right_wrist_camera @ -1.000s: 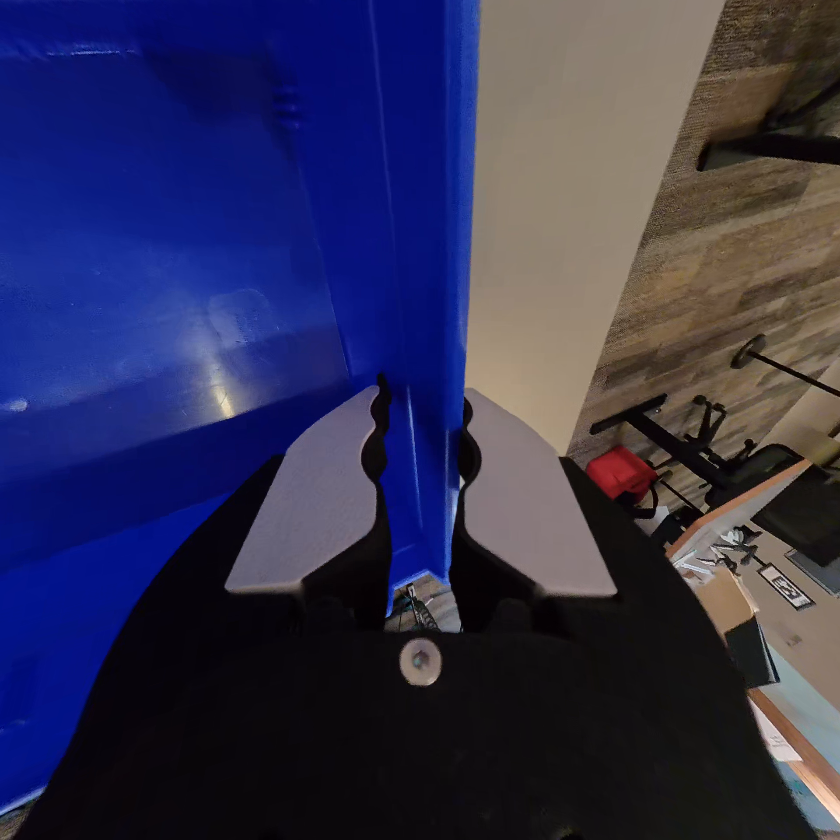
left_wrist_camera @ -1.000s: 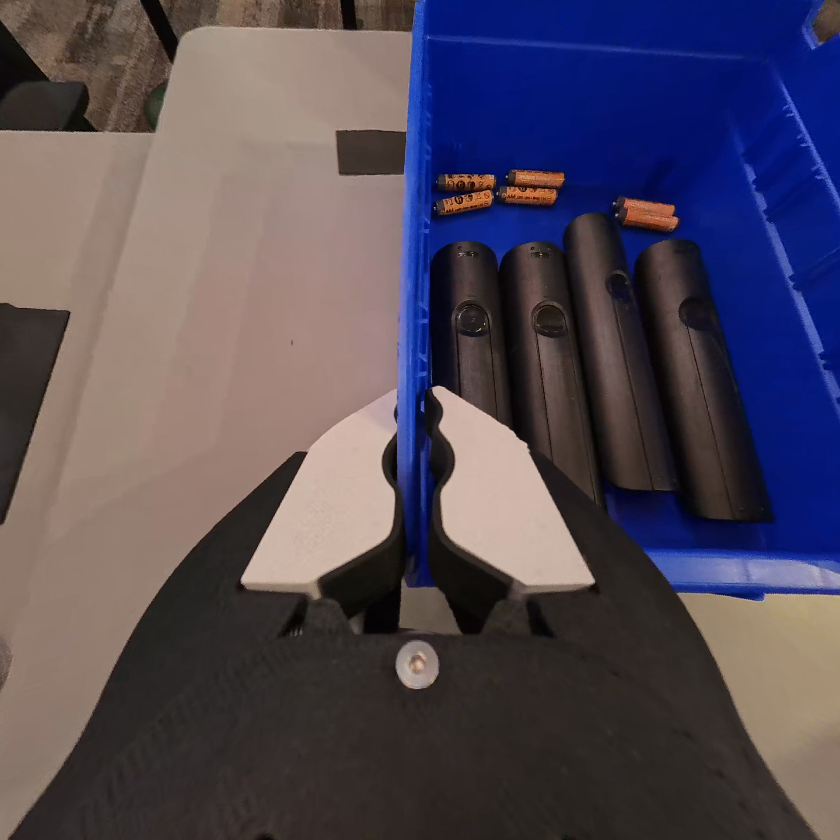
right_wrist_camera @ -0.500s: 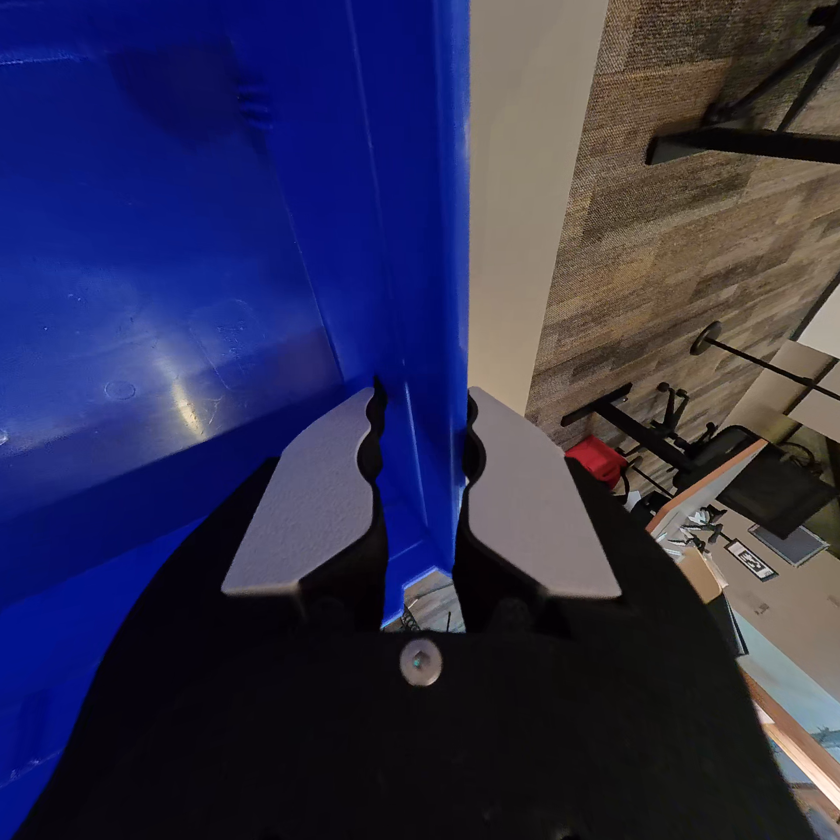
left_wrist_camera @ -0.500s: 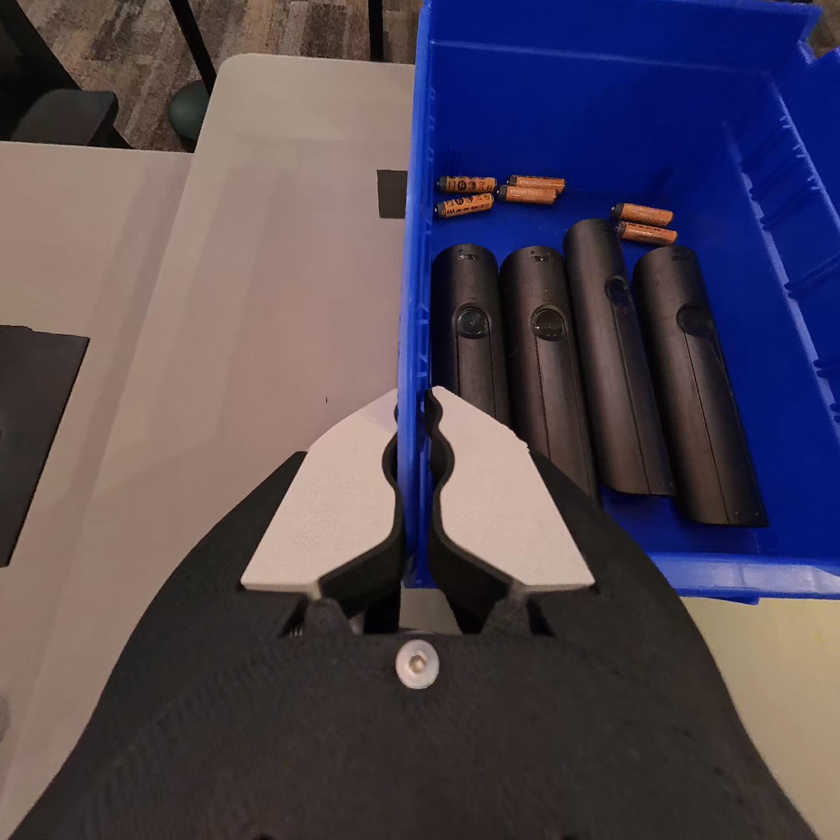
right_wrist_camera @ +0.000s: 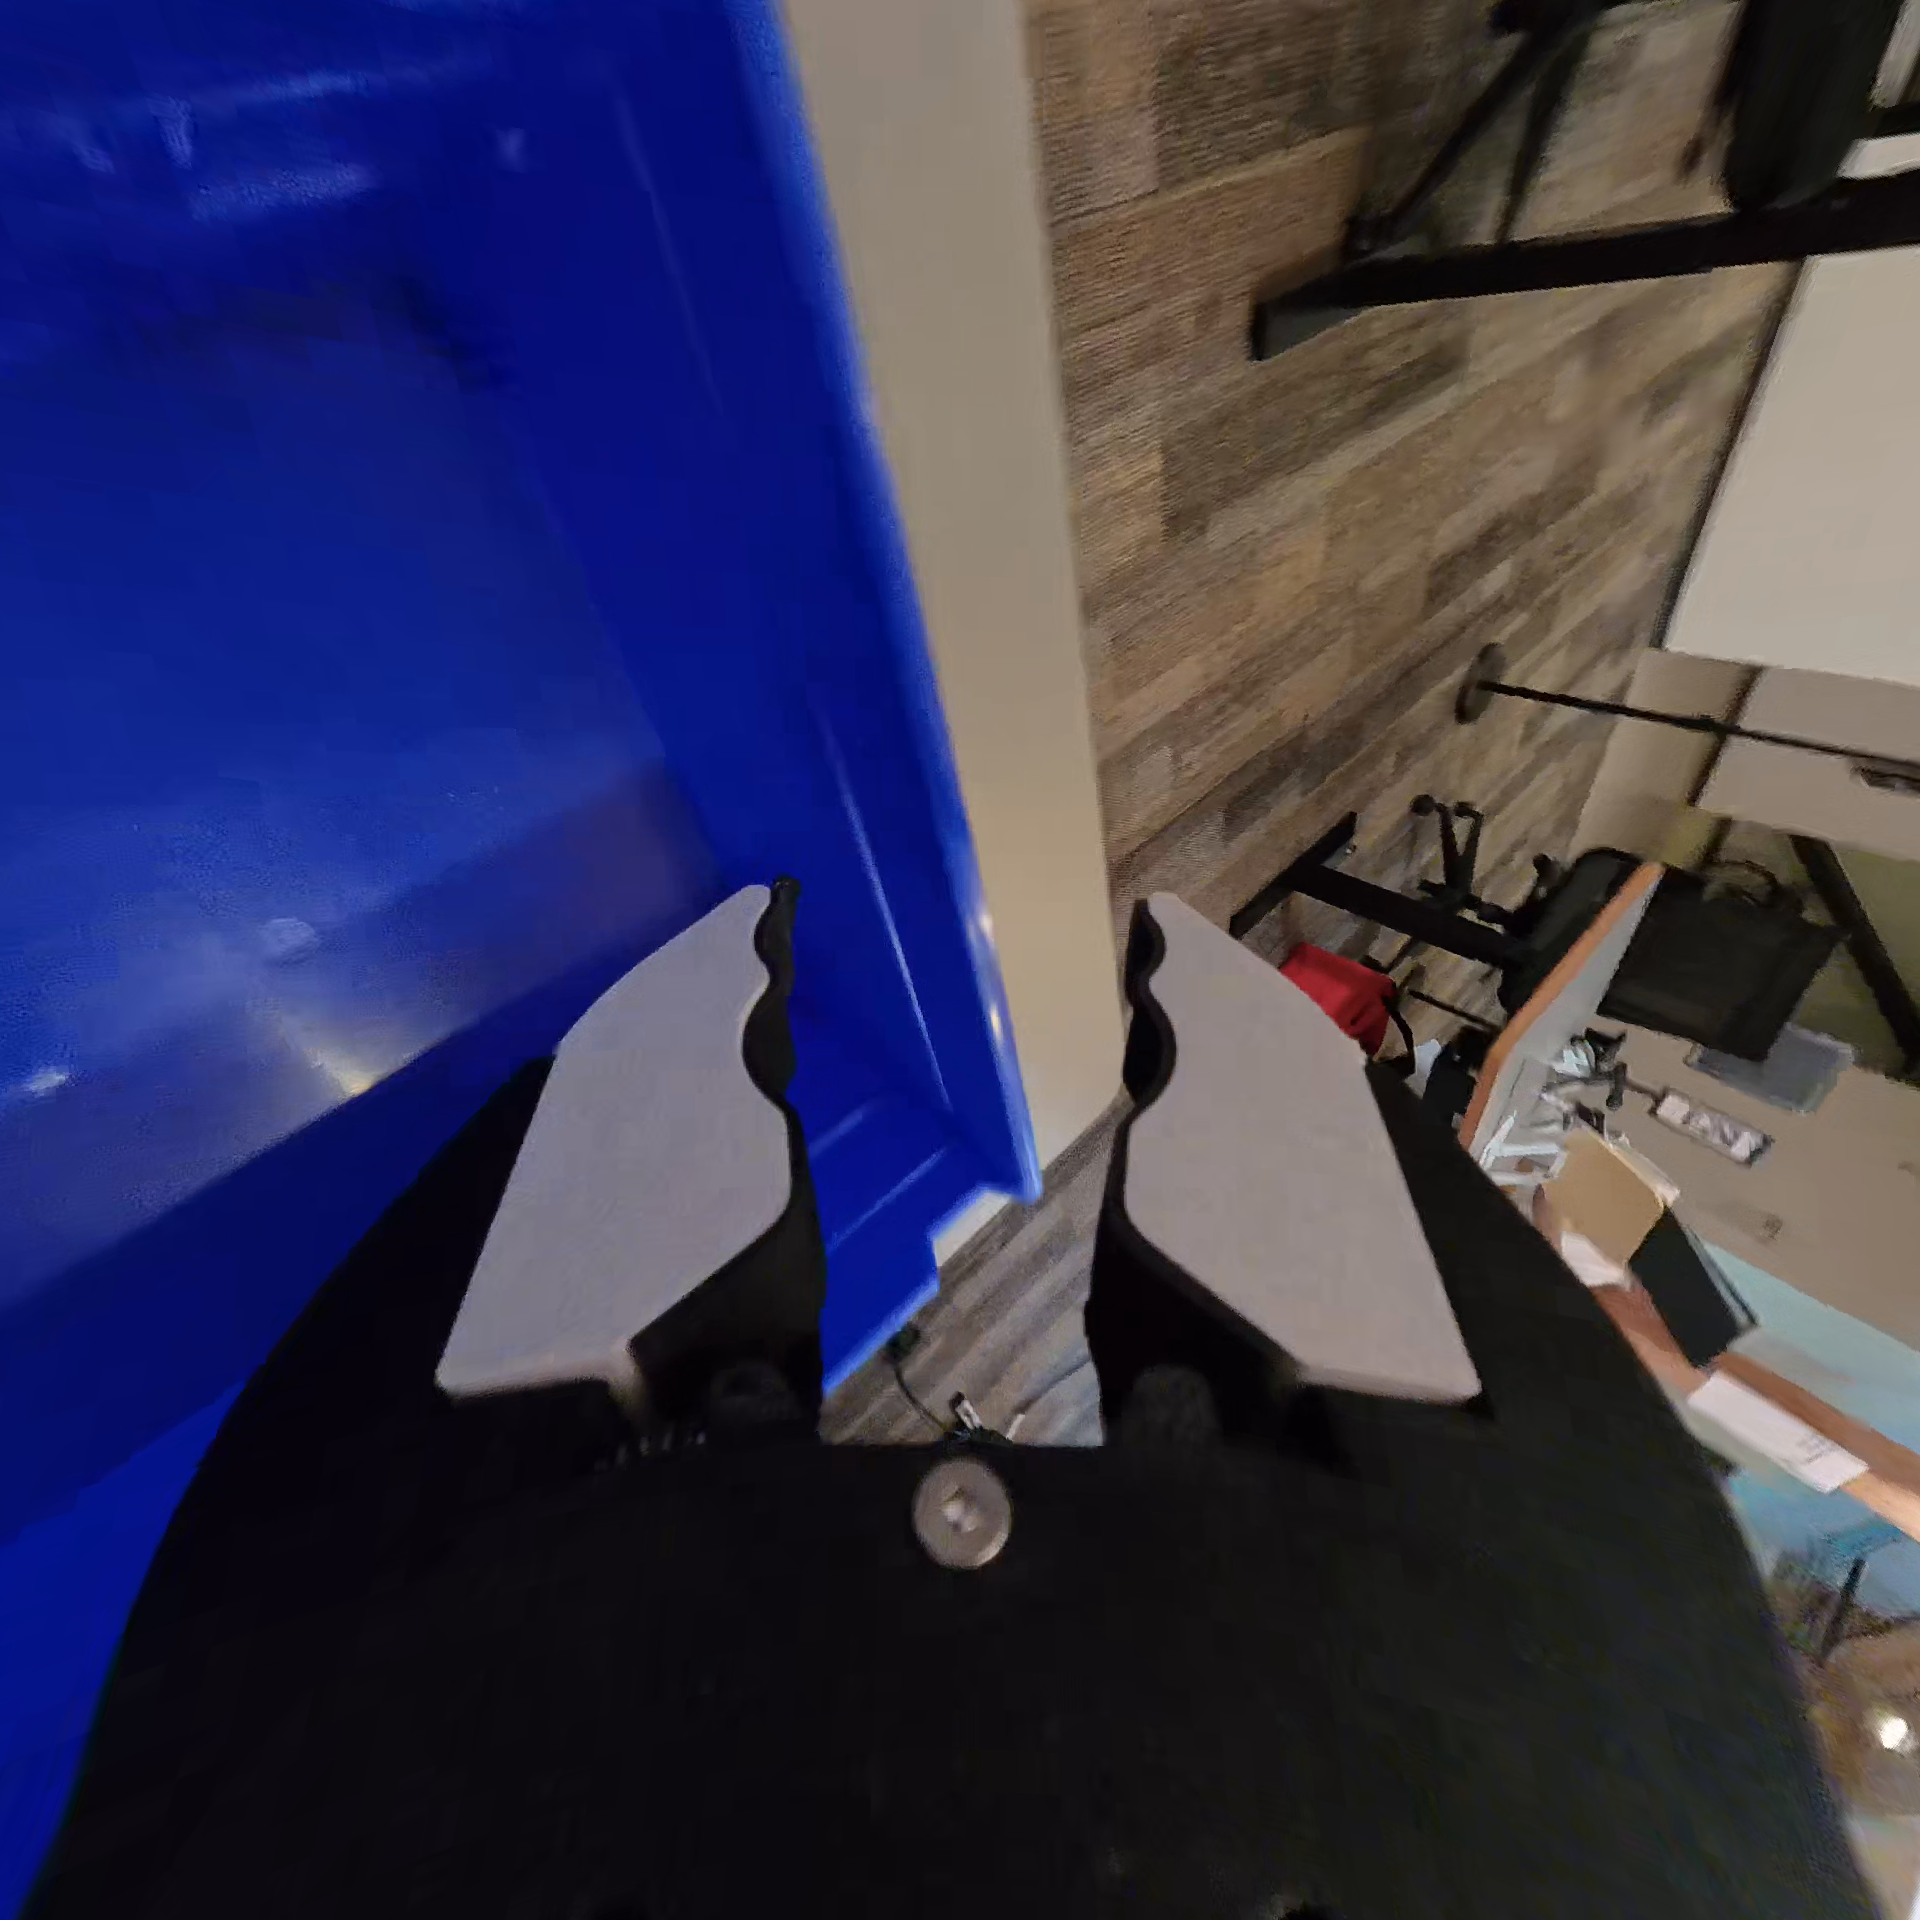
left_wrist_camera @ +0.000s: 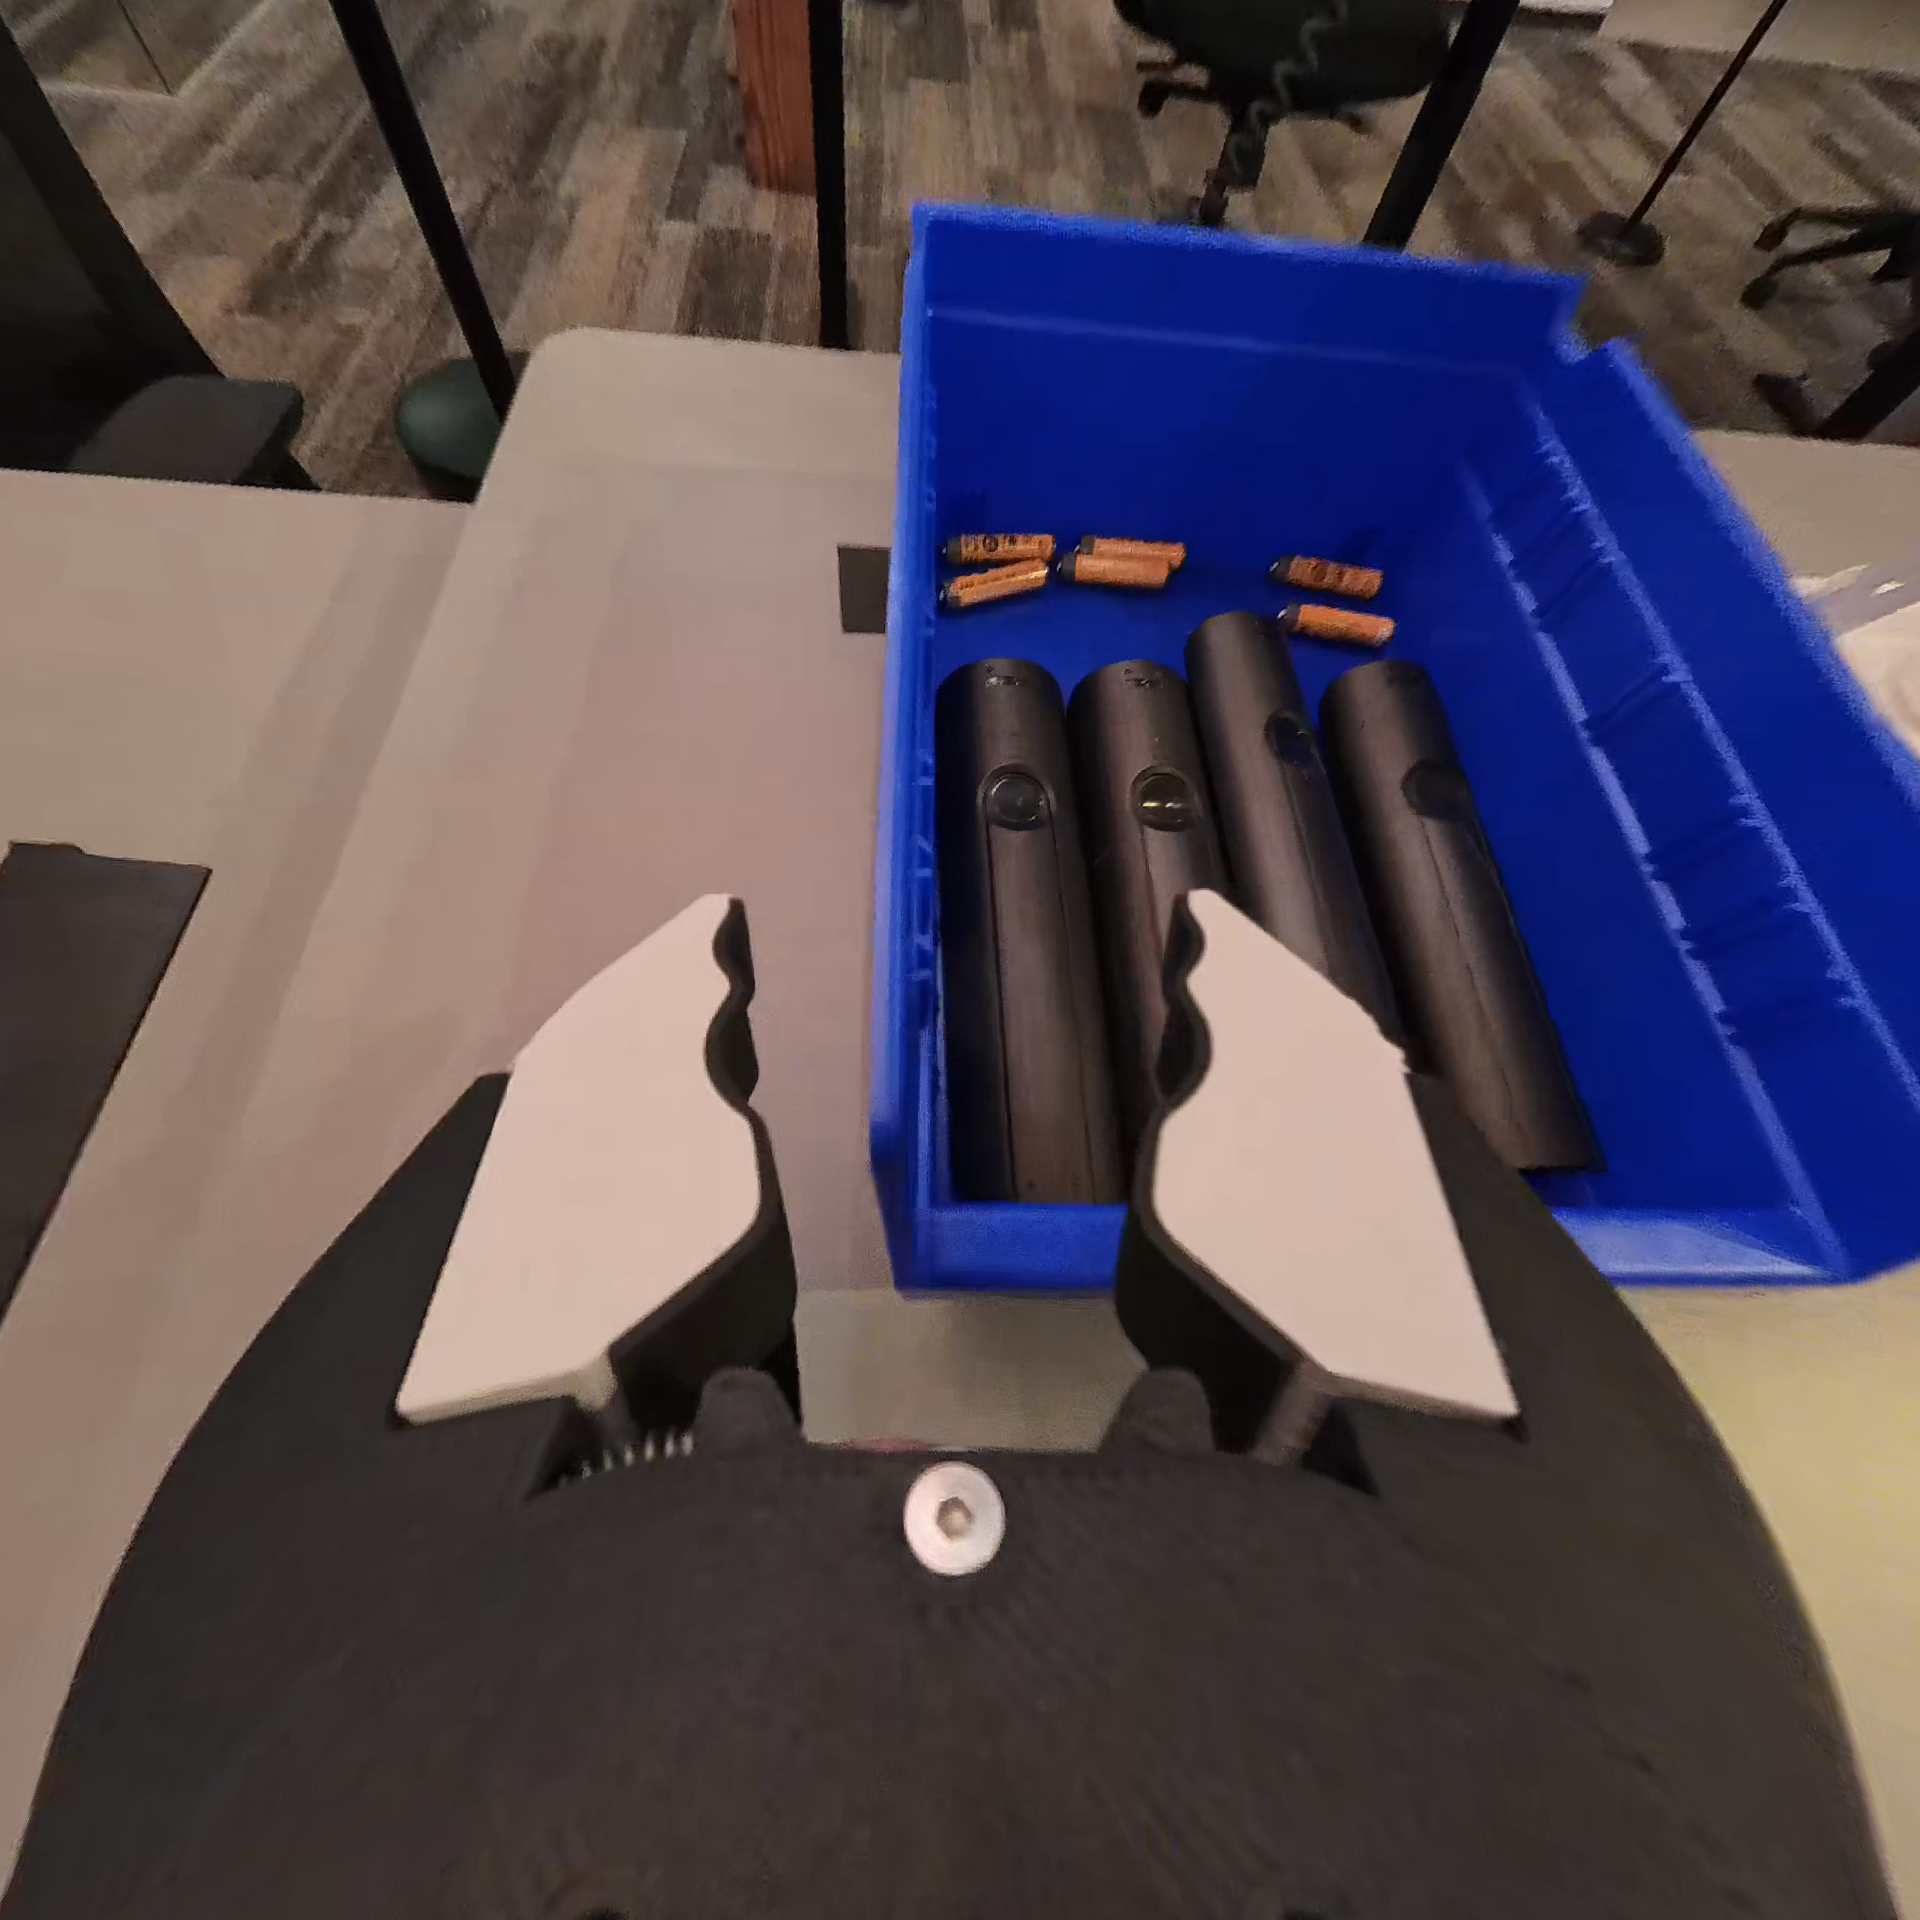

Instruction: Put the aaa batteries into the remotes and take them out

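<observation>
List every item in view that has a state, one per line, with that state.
Left gripper: open, empty, above the bin's near left corner.
Right gripper: open, empty, beside the bin's wall.
Blue plastic bin: upright on the table, uncovered.
Four black remotes: lying side by side in the bin, backs up, covers closed.
Six orange AAA batteries: loose on the bin floor beyond the remotes, none installed.

We find the bin [left_wrist_camera: 1226, 1252] on the worktop [left_wrist_camera: 582, 727], toward its right. In the bin lie four remotes [left_wrist_camera: 1023, 935] side by side — lengthwise, at the near left. Six batteries [left_wrist_camera: 1117, 566] lie behind them, four at left, two at right. The left hand-held gripper [left_wrist_camera: 961, 920] sits before the bin's near-left corner; the right hand-held gripper [right_wrist_camera: 961, 904] straddles a bin wall [right_wrist_camera: 852, 623].
</observation>
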`<state>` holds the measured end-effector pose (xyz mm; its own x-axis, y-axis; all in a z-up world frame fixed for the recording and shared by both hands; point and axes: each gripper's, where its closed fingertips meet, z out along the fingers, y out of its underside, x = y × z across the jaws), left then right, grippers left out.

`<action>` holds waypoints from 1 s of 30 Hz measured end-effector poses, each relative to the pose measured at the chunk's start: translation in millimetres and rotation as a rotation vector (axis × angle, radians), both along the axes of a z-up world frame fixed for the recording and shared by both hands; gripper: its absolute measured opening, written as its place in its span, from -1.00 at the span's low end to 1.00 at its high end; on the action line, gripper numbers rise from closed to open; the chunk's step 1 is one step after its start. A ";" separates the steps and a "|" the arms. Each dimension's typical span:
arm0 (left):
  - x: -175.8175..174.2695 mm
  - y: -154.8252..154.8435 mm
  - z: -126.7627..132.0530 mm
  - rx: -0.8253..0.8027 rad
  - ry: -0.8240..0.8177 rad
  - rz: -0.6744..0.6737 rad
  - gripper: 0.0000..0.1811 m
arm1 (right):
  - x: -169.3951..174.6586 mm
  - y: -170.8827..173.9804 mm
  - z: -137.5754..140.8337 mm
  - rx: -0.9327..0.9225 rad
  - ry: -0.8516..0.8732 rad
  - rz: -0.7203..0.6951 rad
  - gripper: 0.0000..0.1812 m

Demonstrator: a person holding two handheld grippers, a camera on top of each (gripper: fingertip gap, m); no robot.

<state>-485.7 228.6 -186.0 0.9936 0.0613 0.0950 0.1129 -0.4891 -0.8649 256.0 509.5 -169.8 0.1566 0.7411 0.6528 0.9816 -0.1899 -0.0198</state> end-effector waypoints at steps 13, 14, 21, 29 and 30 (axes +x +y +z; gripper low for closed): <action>84.5 -65.5 40.9 0.048 0.193 -0.271 -0.19 | -112.8 -214.8 110.8 0.312 0.455 0.177 -0.39; 92.1 -66.5 38.0 0.025 0.196 -0.303 -0.18 | -136.6 -238.0 103.9 0.257 0.539 0.224 -0.41; 123.6 -35.9 30.0 -0.080 0.262 -0.476 -0.09 | -255.1 -334.8 33.5 0.012 0.788 0.399 -0.39; 130.4 48.3 8.0 -0.300 0.295 -0.597 -0.07 | -303.0 -359.4 -48.1 -0.156 0.915 0.477 -0.48; 125.7 62.8 1.3 -0.327 0.319 -0.593 -0.07 | -303.1 -359.2 -54.9 -0.167 0.909 0.481 -0.50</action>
